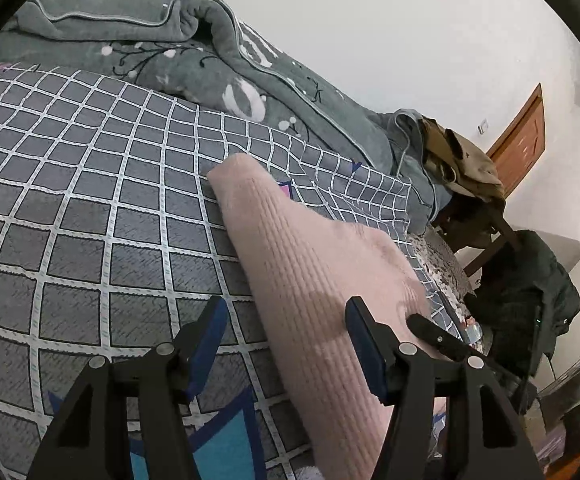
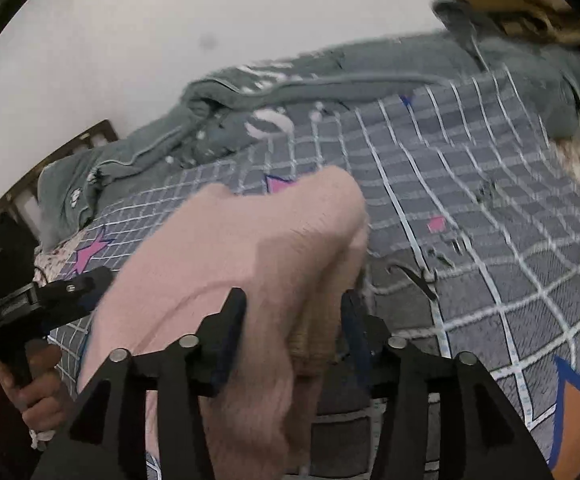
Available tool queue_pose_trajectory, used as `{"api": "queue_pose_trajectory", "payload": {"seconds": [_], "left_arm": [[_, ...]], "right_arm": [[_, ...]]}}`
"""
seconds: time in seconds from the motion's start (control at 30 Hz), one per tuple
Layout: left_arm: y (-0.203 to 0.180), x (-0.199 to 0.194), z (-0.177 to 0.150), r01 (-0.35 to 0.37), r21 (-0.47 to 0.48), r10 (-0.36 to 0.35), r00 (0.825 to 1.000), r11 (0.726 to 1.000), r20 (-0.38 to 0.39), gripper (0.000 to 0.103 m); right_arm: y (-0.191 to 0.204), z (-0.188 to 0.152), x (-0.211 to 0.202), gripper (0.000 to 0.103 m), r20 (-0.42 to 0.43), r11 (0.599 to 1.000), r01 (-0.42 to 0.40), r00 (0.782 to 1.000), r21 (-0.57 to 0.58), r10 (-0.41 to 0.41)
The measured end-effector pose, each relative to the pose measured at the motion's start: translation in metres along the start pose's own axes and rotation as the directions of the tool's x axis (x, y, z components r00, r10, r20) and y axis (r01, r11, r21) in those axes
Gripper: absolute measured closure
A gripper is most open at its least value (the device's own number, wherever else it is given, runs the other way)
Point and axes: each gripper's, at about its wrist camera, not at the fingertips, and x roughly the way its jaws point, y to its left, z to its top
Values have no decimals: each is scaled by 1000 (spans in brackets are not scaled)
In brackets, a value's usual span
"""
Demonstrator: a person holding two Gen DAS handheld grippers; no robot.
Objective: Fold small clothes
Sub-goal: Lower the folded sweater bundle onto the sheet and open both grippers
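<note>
The checked bedcover is lying free to the left of the pink garment; the bunched grey blanket is blocking the far side.

A pink ribbed garment lies across the grey checked bedsheet, running from mid-frame to the lower right. The left gripper stands with jaws apart at the bottom, the garment's edge between them, neither pad pressing it. A grey blanket is bunched at the upper left; a wooden door stands at right.
</note>
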Motion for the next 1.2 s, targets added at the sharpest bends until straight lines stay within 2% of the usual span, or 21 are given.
{"api": "queue_pose_trajectory", "payload": {"seconds": [0.1,0.33,0.5,0.57,0.63,0.73,0.87,0.97,1.1,1.2], "left_arm": [[2,1,1,-4,-1,4,1000,1000,-1,43],[10,-6,7,-12,-1,12,1000,1000,26,43],[16,-13,10,-26,9,25,999,1000,40,43],[20,-15,10,-33,7,33,999,999,39,43],[23,-18,11,-40,4,39,998,999,41,43],[27,-25,12,-87,28,85,994,996,67,43],[37,-42,16,-138,46,133,986,989,105,43],[48,-56,22,-188,33,182,974,982,139,43],[74,-75,28,-185,-61,193,968,981,158,43],[90,-90,33,-199,-133,221,958,971,182,43]], "right_arm": [[-18,-1,6,48,-34,994,-48,998,95,52],[-25,2,33,48,-83,975,-136,985,178,153],[-21,6,47,47,-87,976,-130,985,175,147],[-22,7,47,52,-89,972,-143,983,185,162],[-24,7,45,64,-80,963,-181,976,201,201],[-20,8,31,70,-33,957,-206,976,203,217],[15,24,2,72,37,953,-245,970,180,242],[50,45,-6,73,29,964,-218,976,150,216],[113,77,-2,74,17,977,-205,979,66,204],[149,92,7,75,2,976,-216,976,37,216]]}}
